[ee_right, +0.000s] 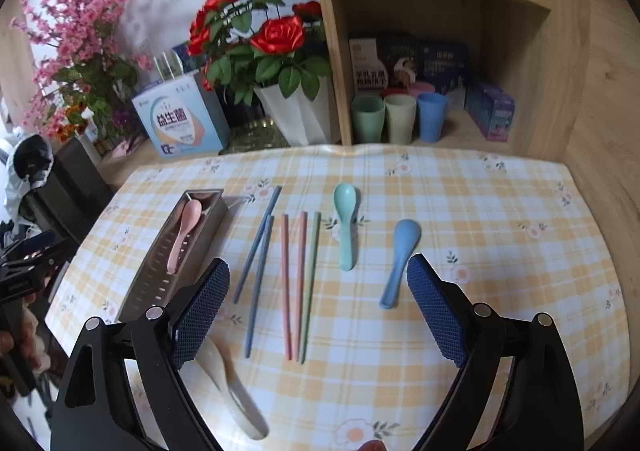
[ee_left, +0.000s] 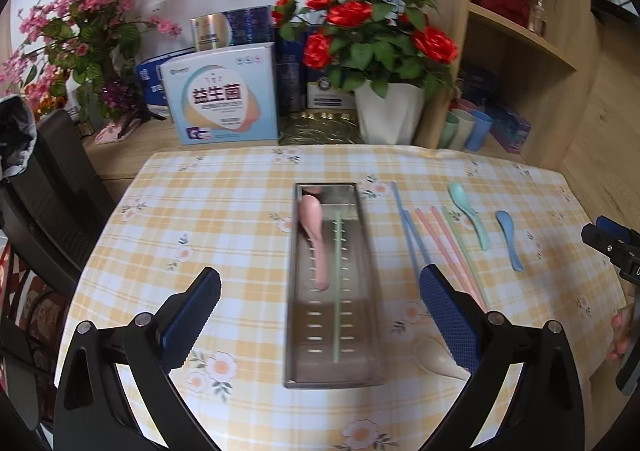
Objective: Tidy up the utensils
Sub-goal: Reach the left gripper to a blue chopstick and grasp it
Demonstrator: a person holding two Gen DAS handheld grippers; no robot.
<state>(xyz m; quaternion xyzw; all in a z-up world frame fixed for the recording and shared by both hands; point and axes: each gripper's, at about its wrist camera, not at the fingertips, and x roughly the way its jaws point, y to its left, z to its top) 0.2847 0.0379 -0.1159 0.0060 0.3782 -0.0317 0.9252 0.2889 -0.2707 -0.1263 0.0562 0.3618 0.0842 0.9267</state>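
Note:
A steel utensil tray (ee_left: 362, 279) (ee_right: 148, 283) lies on the checked tablecloth, holding a pink spoon (ee_left: 314, 239) (ee_right: 182, 233) and one green chopstick (ee_left: 338, 283). My left gripper (ee_left: 320, 315) is open and empty above the tray's near half. My right gripper (ee_right: 318, 307) is open and empty above the loose chopsticks. On the cloth lie two blue chopsticks (ee_right: 260, 259), two pink chopsticks (ee_right: 292, 283), one green chopstick (ee_right: 310, 283), a mint spoon (ee_right: 345, 227), a blue spoon (ee_right: 400, 259) and a beige spoon (ee_right: 228, 391), partly hidden by my right gripper's left finger.
A red rose pot (ee_left: 388, 115), boxes (ee_left: 224, 99) and pink blossoms (ee_left: 88, 11) stand behind the table. A wooden shelf (ee_right: 440, 51) holds cups (ee_right: 400, 123) and boxes at the back right. A dark chair (ee_left: 52, 187) stands left.

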